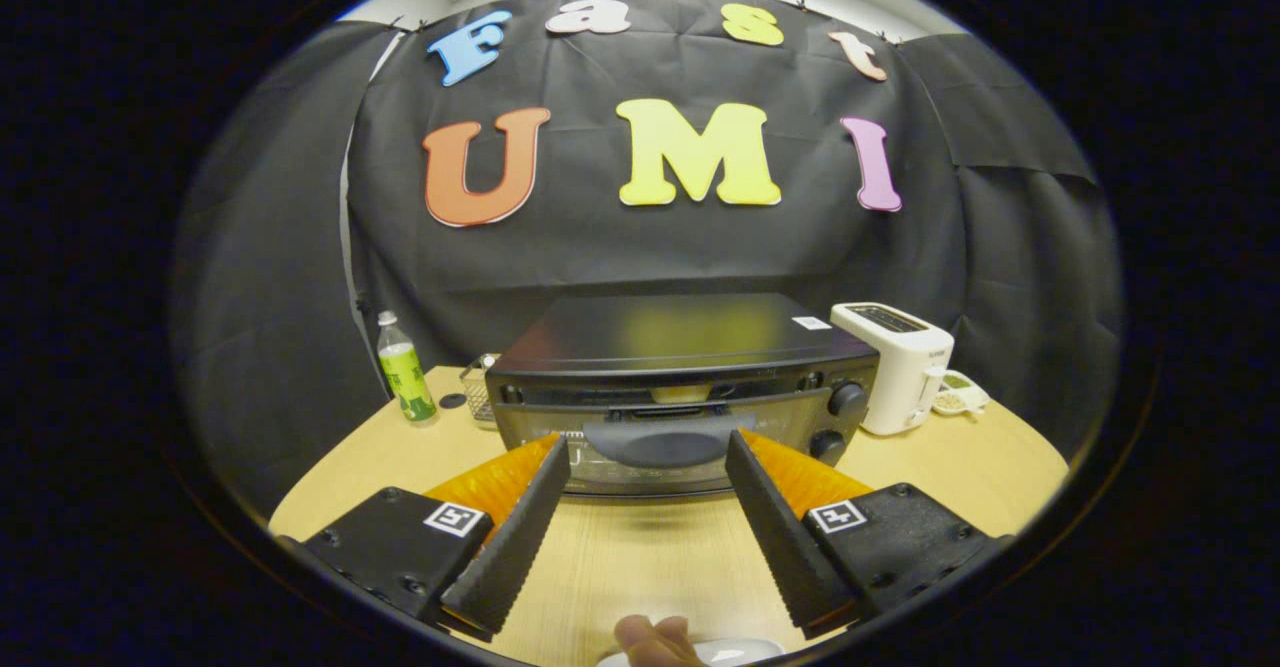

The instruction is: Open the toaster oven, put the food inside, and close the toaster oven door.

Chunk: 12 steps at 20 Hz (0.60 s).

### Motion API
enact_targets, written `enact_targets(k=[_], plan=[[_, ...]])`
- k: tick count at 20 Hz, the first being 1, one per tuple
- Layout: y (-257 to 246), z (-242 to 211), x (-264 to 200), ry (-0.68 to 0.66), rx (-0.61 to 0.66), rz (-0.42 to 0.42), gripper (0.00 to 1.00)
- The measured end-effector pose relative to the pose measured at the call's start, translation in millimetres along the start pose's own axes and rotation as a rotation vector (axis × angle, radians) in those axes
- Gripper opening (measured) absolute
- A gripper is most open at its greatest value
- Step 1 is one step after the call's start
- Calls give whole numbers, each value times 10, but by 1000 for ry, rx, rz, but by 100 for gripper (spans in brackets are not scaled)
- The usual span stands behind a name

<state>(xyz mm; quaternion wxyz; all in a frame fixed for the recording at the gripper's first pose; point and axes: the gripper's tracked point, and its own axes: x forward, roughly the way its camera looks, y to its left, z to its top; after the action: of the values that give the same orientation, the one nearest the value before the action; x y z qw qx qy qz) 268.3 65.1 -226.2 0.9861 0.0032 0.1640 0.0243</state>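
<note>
1. With the door seemingly shut, toaster oven (680, 387) standing at the far middle of the desk (640, 557), front turned toward the hand-held gripper (648, 462), handle (668, 439) across the door's upper part and so easy to reach from this side.
2. Spread wide, holding nothing, touching nothing; fingers angled toward the handle, one tip to each side of it, probably lined up for a pull to open the door.
3. Food hard to identify: something pale behind the glass above the handle, and a pale thing with a fingertip (655, 639) on it near the desk's front edge; cannot tell which counts.
4. White toaster (900, 367) just beside the oven's knob side, small dish (958, 395) beyond it; green bottle (405, 372) and wire basket (480, 389) off the other side, all apparently out of the door's swing.
</note>
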Motion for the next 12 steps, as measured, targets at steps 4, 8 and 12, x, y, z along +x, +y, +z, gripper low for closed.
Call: enact_targets(k=[4, 8, 12], plan=[[-42, 95, -235, -1, -3, 1, 100], [-49, 245, -553, 6, 58, -1, 100], [-86, 531, -890, -12, 109, -2, 100]])
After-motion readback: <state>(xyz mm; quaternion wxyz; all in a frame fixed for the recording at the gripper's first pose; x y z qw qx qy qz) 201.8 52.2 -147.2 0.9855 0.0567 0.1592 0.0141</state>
